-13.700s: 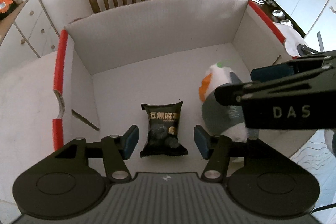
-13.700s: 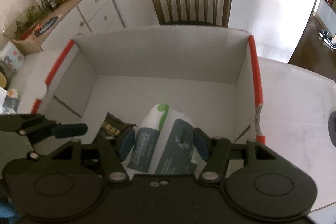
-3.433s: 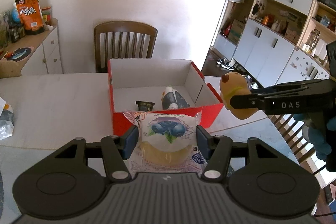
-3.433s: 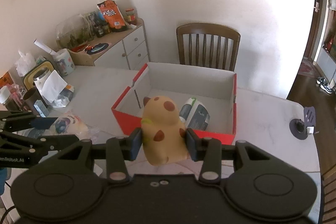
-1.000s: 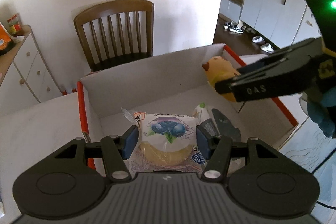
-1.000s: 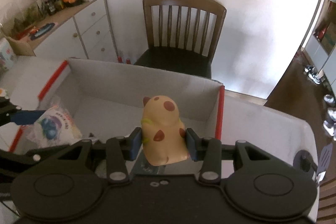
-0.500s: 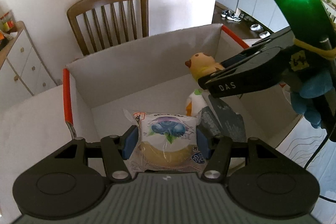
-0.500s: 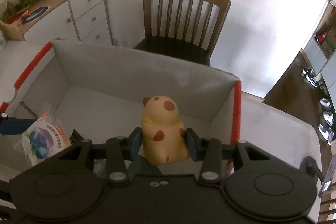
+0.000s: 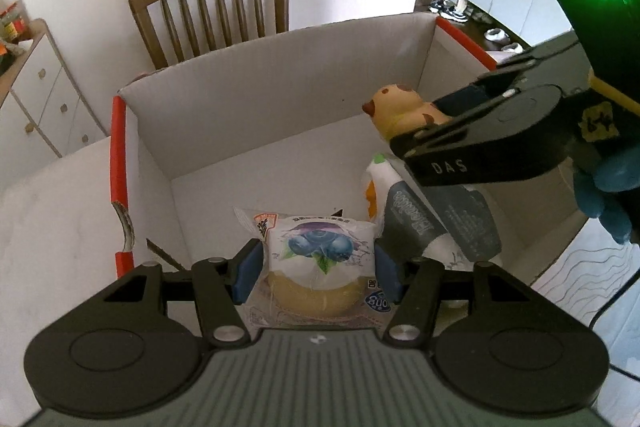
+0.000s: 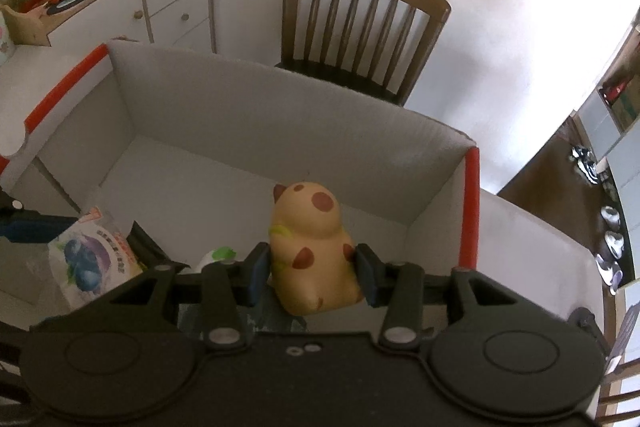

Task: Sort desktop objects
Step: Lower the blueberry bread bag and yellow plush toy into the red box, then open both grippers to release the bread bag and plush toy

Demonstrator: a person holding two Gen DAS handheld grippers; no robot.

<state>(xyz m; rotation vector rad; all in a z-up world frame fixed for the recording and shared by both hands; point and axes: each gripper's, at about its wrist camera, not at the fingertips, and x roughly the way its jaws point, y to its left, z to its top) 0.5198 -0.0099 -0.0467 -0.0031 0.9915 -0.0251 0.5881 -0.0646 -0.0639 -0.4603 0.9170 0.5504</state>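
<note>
The left gripper (image 9: pixel 318 267) is pinching a clear bread packet (image 9: pixel 320 267) printed with blueberries, its blue pads pressing the packet's two sides; its jaws have just been opening a little with the packet between them. It is hanging over the near left part of the box (image 9: pixel 248 115), which is white inside with red edges. The right gripper (image 10: pixel 310 269) is pinching a yellow toy (image 10: pixel 310 247) with brown spots, upright between its pads; these jaws too have just been widening slightly around the toy. It is hovering inside the box toward the right wall. A grey-and-white pouch (image 9: pixel 436 223) is lying on the box floor beneath. A wooden chair (image 10: pixel 360 23) is standing behind the box.
</note>
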